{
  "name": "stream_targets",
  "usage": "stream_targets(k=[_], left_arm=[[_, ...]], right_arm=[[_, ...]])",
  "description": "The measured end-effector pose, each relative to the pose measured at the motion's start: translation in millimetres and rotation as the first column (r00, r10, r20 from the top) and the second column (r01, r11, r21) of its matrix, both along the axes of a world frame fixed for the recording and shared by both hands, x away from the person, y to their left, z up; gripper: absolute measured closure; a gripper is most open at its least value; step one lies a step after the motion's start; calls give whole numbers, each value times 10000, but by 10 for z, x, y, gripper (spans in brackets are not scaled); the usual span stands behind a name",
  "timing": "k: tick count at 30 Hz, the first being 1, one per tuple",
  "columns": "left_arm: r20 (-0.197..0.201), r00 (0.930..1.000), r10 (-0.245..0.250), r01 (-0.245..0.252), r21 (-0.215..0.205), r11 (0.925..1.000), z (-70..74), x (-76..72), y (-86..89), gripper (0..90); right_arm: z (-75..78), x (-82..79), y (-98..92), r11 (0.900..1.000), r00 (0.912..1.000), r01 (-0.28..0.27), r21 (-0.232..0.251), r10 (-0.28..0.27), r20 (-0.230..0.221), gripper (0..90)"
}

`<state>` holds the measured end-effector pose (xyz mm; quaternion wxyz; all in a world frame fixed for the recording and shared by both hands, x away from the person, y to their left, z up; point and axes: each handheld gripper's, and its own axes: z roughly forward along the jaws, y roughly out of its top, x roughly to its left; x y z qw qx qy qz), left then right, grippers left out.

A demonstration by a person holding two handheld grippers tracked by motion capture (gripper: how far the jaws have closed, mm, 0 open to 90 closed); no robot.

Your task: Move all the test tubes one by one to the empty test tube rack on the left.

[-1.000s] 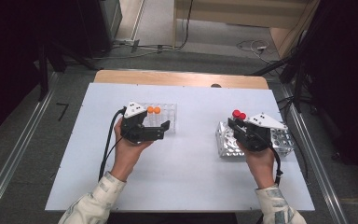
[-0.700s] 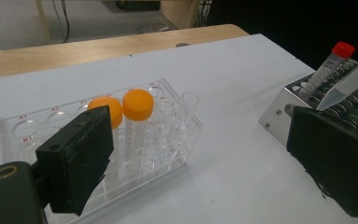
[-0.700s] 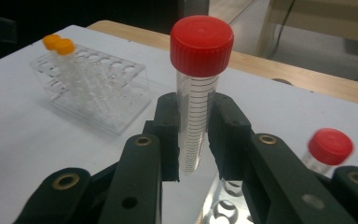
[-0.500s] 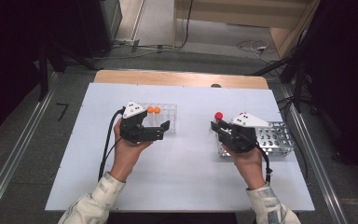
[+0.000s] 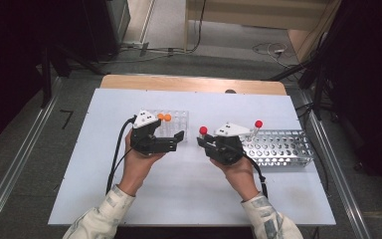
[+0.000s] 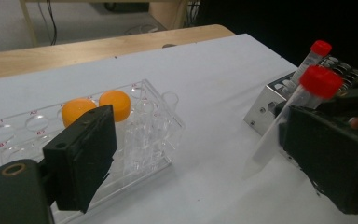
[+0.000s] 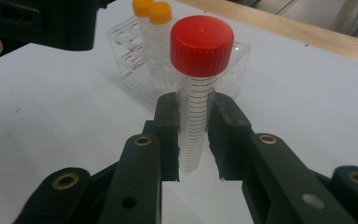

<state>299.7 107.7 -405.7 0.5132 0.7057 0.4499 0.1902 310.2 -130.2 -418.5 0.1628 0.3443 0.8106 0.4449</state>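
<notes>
My right gripper [image 5: 202, 142] is shut on a clear graduated tube with a red cap [image 5: 203, 130], held upright over the table's middle. In the right gripper view the tube [image 7: 196, 116] stands between both pads of that gripper [image 7: 193, 140]. A second red-capped tube [image 5: 258, 124] leans in the metal rack [image 5: 283, 148] to the right. My left gripper [image 5: 180, 138] stands open with nothing between its jaws, beside the clear plastic rack [image 5: 179, 119], which holds two orange-capped tubes [image 5: 164, 117]. From the left gripper [image 6: 209, 163] the held red-capped tube [image 6: 303, 93] appears close by on the right.
A white sheet [image 5: 194, 194] covers the table, with a wooden edge [image 5: 189, 82] at the back. Cables trail from both grippers toward the person's sleeves. Dark stands and floor cables surround the table.
My right gripper has carried the red-capped tube leftward, away from the metal rack and toward the middle of the table. The left gripper has stayed where it was.
</notes>
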Motion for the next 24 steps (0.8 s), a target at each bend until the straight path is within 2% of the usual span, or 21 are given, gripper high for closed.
stream_targets(k=[3, 7, 10, 13, 18, 24], left_arm=[[163, 9997, -154, 153, 51, 9999, 12, -28, -18, 142], [230, 9989, -410, 408, 76, 9991, 20, -58, -58, 163], [250, 9978, -606, 604, 97, 9981, 22, -73, -80, 212], [307, 9976, -621, 613, 239, 9978, 20, -80, -84, 285], [531, 9968, -591, 561, 559, 9969, 20, -116, -90, 472], [490, 9956, -804, 765, 768, 9941, 3, -121, -120, 597]], right_arm=[[-51, 14, 125, 9998, 9997, -204, -36, 203, -137, 713], [-92, 38, 276, 9989, 9982, -474, 16, 475, -360, 713], [-106, 44, 380, 9980, 9969, -638, -8, 637, -468, 713], [-104, 37, 436, 9972, 9960, -743, 25, 744, -491, 713], [-73, 3, 522, 9952, 9944, -972, 70, 974, -402, 712], [-63, 5, 532, 9948, 9942, -1017, 88, 1019, -348, 712]])
